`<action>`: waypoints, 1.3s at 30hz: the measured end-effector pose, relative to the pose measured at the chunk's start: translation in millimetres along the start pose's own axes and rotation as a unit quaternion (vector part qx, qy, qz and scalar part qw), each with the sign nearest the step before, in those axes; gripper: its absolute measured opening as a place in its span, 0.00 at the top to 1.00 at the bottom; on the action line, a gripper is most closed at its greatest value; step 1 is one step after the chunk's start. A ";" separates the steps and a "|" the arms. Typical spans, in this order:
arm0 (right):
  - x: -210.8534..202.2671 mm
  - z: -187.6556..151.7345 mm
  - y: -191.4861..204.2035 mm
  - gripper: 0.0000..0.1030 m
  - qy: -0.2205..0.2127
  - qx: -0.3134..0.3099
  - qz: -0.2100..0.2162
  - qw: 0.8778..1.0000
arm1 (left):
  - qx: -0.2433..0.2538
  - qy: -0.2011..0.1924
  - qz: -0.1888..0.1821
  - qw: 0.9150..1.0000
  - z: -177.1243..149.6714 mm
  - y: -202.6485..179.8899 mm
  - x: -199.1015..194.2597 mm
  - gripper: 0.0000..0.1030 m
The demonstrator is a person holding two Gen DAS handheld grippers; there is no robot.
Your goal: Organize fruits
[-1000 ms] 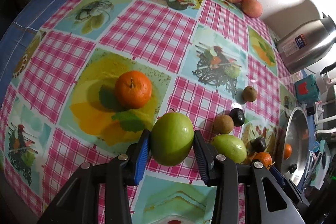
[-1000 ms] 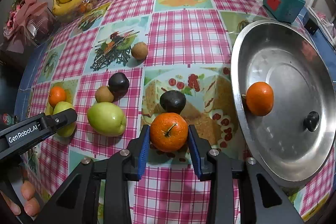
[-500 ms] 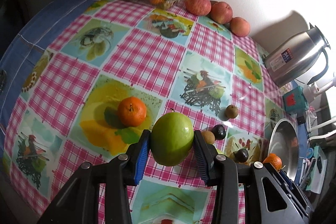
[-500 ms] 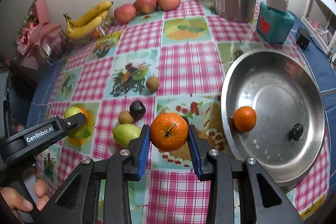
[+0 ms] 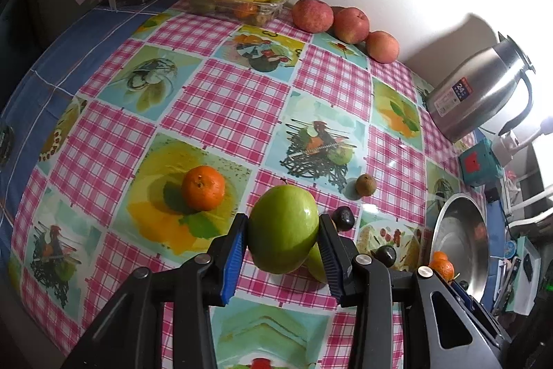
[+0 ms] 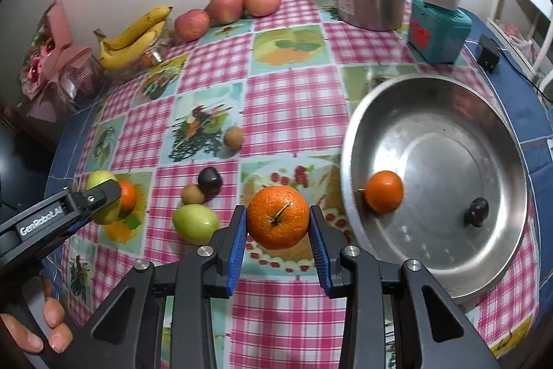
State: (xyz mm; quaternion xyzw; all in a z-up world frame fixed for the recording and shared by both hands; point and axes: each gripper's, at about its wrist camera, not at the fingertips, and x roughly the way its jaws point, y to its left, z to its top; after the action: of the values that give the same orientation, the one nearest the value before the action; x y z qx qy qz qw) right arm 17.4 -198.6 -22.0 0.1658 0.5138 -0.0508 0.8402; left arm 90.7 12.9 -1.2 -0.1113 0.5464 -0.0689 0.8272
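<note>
Green apple being clamped by left gripper, orange being clamped by right gripper, both being held above table near its front edge.

"GenRobot.AI" on left claw; "24" on flask

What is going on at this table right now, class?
A person is sorting fruit with a handheld gripper in each hand. The left gripper is shut on a green apple, held above the checked tablecloth. The right gripper is shut on an orange, held beside the steel pan, which already holds another orange and a small dark fruit. Other fruit lies loose on the cloth.
</note>
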 end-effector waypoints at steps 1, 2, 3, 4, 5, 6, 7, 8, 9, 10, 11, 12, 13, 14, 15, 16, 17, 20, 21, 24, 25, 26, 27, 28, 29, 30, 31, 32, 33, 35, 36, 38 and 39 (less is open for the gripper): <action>0.1 0.5 -3.1 0.65 0.000 0.003 -0.001 1.000 | 0.003 0.000 0.000 1.000 -0.5 -3.1 0.0 0.58; -0.2 1.1 -7.6 0.65 0.001 0.008 -0.003 1.000 | 0.005 0.000 -0.001 1.000 -1.3 -6.1 0.1 0.58; -0.7 1.3 -11.1 0.65 0.001 0.012 -0.003 1.000 | 0.007 0.001 -0.002 1.000 -1.9 -8.5 0.1 0.58; -1.3 2.1 -15.2 0.65 0.001 0.016 -0.004 1.000 | 0.010 0.001 -0.002 1.000 -3.0 -11.9 0.5 0.58; -1.5 2.8 -19.2 0.65 0.001 0.021 -0.006 1.000 | 0.013 0.002 -0.003 1.000 -4.0 -15.2 0.8 0.58; -2.5 3.5 -24.1 0.65 -0.001 0.026 -0.011 1.000 | 0.016 0.002 -0.003 1.000 -5.0 -17.8 1.1 0.58; -3.2 4.1 -28.5 0.65 -0.002 0.029 -0.015 0.999 | 0.021 0.003 -0.004 1.000 -6.5 -22.4 1.6 0.58; -4.0 4.7 -33.0 0.65 -0.003 0.033 -0.019 0.999 | 0.025 0.004 -0.004 1.000 -7.8 -26.4 2.1 0.58; -5.1 5.1 -39.9 0.65 -0.004 0.040 -0.025 0.999 | 0.028 0.004 -0.005 1.000 -8.9 -29.5 2.5 0.58; -6.1 5.0 -43.7 0.65 -0.005 0.045 -0.028 0.999 | 0.033 0.005 -0.006 0.999 -10.0 -33.4 3.0 0.58; -7.4 5.1 -49.7 0.65 -0.005 0.051 -0.033 0.998 | 0.038 0.006 -0.008 0.999 -11.8 -38.8 3.5 0.58; -8.6 5.0 -56.5 0.65 -0.006 0.058 -0.039 0.998 | 0.041 0.006 -0.009 0.999 -12.6 -42.3 3.8 0.58; -9.5 5.0 -62.5 0.65 -0.007 0.063 -0.044 0.997 | 0.045 0.007 -0.011 0.999 -13.7 -46.7 4.4 0.58; -11.0 4.9 -69.8 0.65 -0.008 0.069 -0.051 0.996 | 0.051 0.009 -0.015 0.999 -15.1 -52.1 5.1 0.58; -12.1 5.2 -75.8 0.65 -0.009 0.074 -0.056 0.996 | 0.054 0.011 -0.019 0.998 -16.0 -55.9 5.6 0.58; -12.6 5.5 -79.6 0.65 -0.009 0.077 -0.058 0.995 | 0.056 0.013 -0.023 0.998 -17.2 -59.9 6.1 0.58; -13.8 5.4 -85.0 0.65 -0.010 0.082 -0.062 0.995 | 0.059 0.015 -0.026 0.998 -18.5 -63.0 6.4 0.58; -17.9 3.3 -102.9 0.65 -0.013 0.097 -0.072 0.993 | 0.070 0.020 -0.037 0.997 -23.3 -76.4 7.6 0.58; -20.0 2.9 -108.3 0.65 -0.015 0.101 -0.076 0.992 | 0.073 0.022 -0.042 0.996 -24.8 -80.5 8.0 0.58; -25.1 1.0 -122.0 0.65 -0.021 0.113 -0.088 0.989 | 0.084 0.028 -0.055 0.995 -30.0 -95.5 9.6 0.58; -27.1 0.3 -126.5 0.65 -0.023 0.117 -0.091 0.989 | 0.090 0.029 -0.059 0.994 -32.0 -101.3 9.9 0.58; -28.7 -0.6 -130.7 0.65 -0.025 0.120 -0.094 0.988 | 0.098 0.030 -0.063 0.993 -34.7 -109.0 10.4 0.58; -29.6 -1.2 -134.3 0.65 -0.025 0.123 -0.096 0.987 | 0.103 0.031 -0.064 0.992 -36.2 -113.7 10.5 0.58; -29.9 -1.1 -137.7 0.65 -0.026 0.125 -0.099 0.987 | 0.111 0.031 -0.068 0.991 -39.0 -121.4 11.0 0.58; -30.6 -1.8 -140.4 0.65 -0.026 0.127 -0.101 0.987 | 0.117 0.033 -0.070 0.990 -41.2 -127.6 11.6 0.58; -31.3 -2.0 -143.7 0.65 -0.026 0.129 -0.102 0.986 | 0.121 0.033 -0.072 0.989 -42.7 -131.8 12.0 0.58; -30.6 -1.7 -145.0 0.65 -0.026 0.130 -0.103 0.986 | 0.129 0.034 -0.074 0.988 -45.3 -138.7 12.9 0.58; -31.0 -1.7 -146.3 0.65 -0.026 0.130 -0.104 0.986 | 0.135 0.035 -0.075 0.987 -47.2 -143.8 14.2 0.58; -31.1 -1.3 -147.7 0.65 -0.026 0.130 -0.106 0.986 | 0.139 0.036 -0.075 0.987 -48.8 -147.3 14.9 0.58; -30.7 -0.3 -149.9 0.65 -0.027 0.129 -0.106 0.985 | 0.151 0.038 -0.075 0.985 -53.1 -156.7 17.2 0.58; -30.7 -0.4 -150.6 0.65 -0.027 0.129 -0.106 0.986 | 0.156 0.038 -0.075 0.984 -55.1 -161.0 18.3 0.58; -30.2 0.1 -151.3 0.64 -0.027 0.129 -0.104 0.986 | 0.165 0.040 -0.077 0.983 -59.5 -169.4 20.8 0.58; -29.9 0.2 -151.3 0.64 -0.028 0.129 -0.104 0.986 | 0.168 0.041 -0.077 0.982 -61.1 -173.2 22.6 0.58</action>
State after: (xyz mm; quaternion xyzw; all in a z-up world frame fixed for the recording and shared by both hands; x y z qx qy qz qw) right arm -35.1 -343.5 -29.8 0.2170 0.4936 -0.2084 0.8160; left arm 44.7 -166.3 0.6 -0.0094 0.5503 -0.2281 0.8031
